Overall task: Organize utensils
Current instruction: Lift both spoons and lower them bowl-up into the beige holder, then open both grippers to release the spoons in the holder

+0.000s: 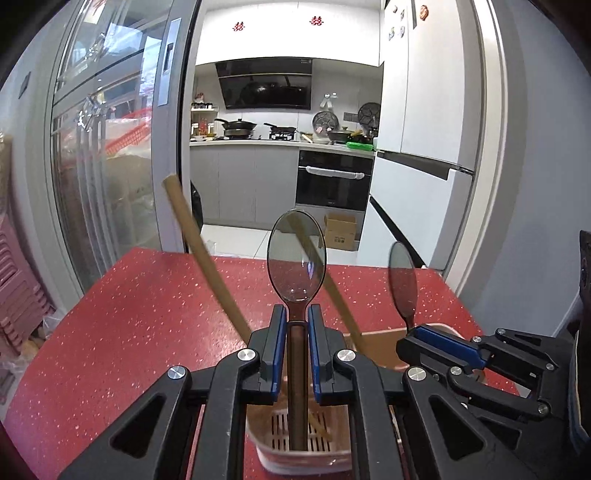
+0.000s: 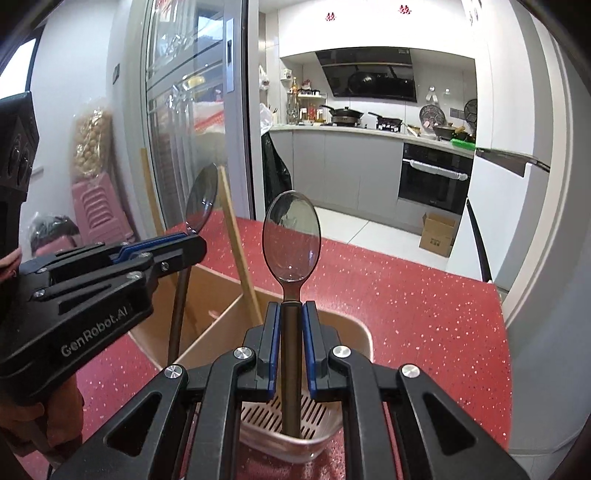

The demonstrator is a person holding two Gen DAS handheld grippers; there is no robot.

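Spoons, two of them, dark brown w/ glossy oval bowls, are standing upright, bowls up, handles reaching down into a pinkish utensil holder w/ a slotted drain floor. Left spoon is sitting between the blue pads of the left tool, which is closing on its neck just under the bowl; handle end is going into the near-left compartment. Right spoon is being gripped the same way by the right tool, jaws narrowed onto the handle, its end resting in the right compartment over the slots. Holder is sitting on the red speckled table, near its near edge, split by a divider wall. Two tan chopsticks are leaning in the holder, tips slanting up to the left. Left tool's side, seen from the right wrist cam, is showing white lettering "GenRobot.AI". Cardboard box on the far kitchen floor is carrying a dark print, too small to read. Red paper characters are stuck on the far white cupboards.
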